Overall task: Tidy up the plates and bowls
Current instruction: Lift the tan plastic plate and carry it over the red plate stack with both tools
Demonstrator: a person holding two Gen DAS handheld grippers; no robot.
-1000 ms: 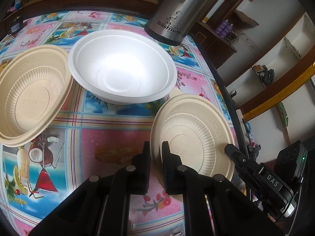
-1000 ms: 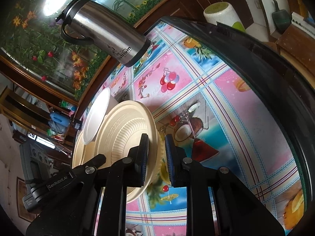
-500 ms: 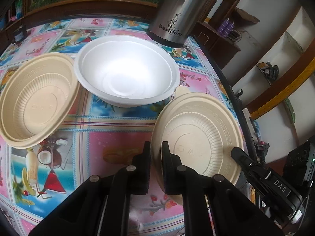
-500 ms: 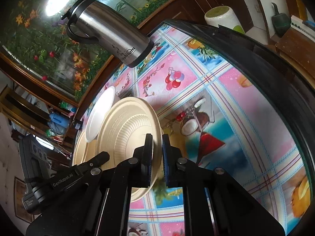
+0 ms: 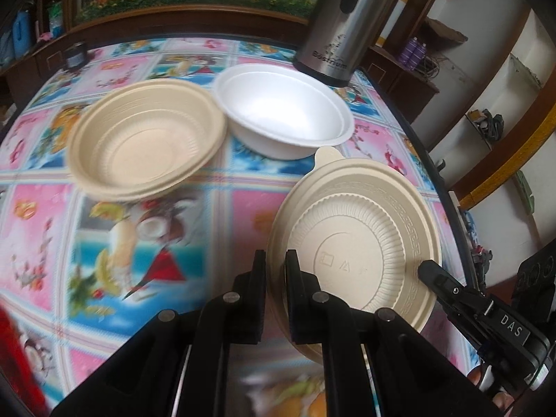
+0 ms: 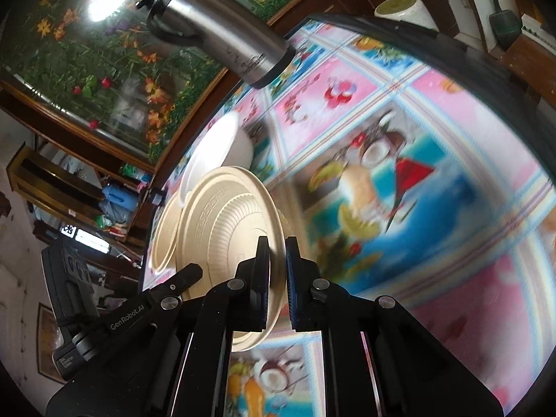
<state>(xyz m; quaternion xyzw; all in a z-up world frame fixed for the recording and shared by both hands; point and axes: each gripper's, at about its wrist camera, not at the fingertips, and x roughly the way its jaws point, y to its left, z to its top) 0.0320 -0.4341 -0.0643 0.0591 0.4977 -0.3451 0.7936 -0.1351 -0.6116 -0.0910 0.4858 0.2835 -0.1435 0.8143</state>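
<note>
Now right gripper (image 6: 277, 267) clamped on beige lid (image 6: 229, 222); table blurred.

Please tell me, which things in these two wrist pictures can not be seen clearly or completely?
- Beige lid, left wrist view: its near rim is hidden behind the left hand-held gripper.
- Steel flask, left wrist view: its top is cut off by the picture edge.
- Tablecloth, right wrist view: its printed pictures are blurred by motion.
- White foam bowl, right wrist view: blurred, and partly hidden behind the lid.
</note>
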